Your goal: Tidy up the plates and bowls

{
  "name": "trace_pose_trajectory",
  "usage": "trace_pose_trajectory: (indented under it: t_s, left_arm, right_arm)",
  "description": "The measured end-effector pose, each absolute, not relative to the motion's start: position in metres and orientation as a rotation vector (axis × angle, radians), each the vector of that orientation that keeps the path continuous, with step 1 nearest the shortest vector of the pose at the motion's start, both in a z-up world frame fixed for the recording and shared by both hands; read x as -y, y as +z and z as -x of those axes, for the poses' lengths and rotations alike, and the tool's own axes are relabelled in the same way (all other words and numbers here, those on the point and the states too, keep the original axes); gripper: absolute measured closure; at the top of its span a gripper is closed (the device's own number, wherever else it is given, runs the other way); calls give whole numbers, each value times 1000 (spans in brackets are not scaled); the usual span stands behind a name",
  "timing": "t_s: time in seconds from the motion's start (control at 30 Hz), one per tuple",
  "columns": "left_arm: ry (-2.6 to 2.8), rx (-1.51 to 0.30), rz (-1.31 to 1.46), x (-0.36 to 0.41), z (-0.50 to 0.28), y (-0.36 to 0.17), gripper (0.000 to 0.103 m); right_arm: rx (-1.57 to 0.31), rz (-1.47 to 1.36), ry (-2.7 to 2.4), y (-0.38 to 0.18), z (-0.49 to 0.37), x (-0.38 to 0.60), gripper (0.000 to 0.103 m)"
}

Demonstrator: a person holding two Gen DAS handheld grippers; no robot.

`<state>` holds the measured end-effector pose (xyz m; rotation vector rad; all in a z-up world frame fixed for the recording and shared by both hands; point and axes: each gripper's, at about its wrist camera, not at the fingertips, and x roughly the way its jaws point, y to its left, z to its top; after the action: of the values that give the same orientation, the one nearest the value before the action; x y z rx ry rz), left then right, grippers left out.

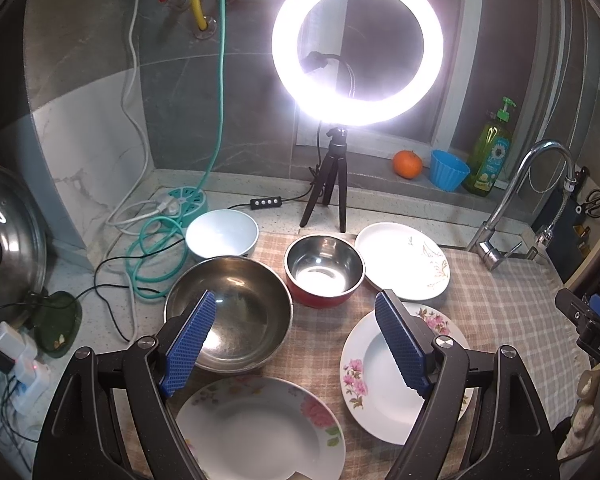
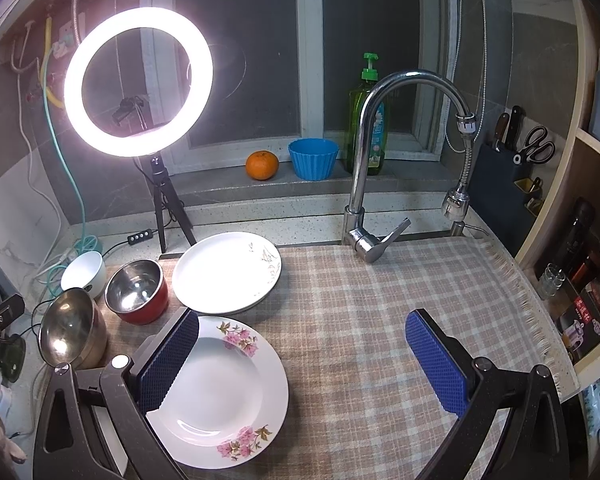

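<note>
Left wrist view shows my left tongs [image 1: 296,344] spread and empty, like the right tongs [image 2: 300,360], so next I reach for the large steel bowl [image 1: 228,312] ahead-left.

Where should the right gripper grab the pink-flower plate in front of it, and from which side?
Grip the pink-flower plate by its thin raised rim at the right edge, coming in from the bare checked cloth. The plate lies flat, so one finger must slip under the rim. The right gripper is open and empty.

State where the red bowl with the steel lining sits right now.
In both views the red bowl sits mid-cloth, between the large steel bowl and the gold-patterned plate.
</note>
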<state>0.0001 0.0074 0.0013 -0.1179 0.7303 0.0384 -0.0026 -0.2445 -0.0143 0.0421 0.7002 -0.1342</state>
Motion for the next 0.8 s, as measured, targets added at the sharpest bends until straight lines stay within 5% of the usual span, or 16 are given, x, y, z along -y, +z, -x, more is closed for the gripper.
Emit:
trace_pose_trajectory:
  t_s: [0.8]
  left_arm:
    - [-69,-897,126,7,-13,-40,28]
  right_arm:
    - [-795,-106,-38,-59,-8,269,1]
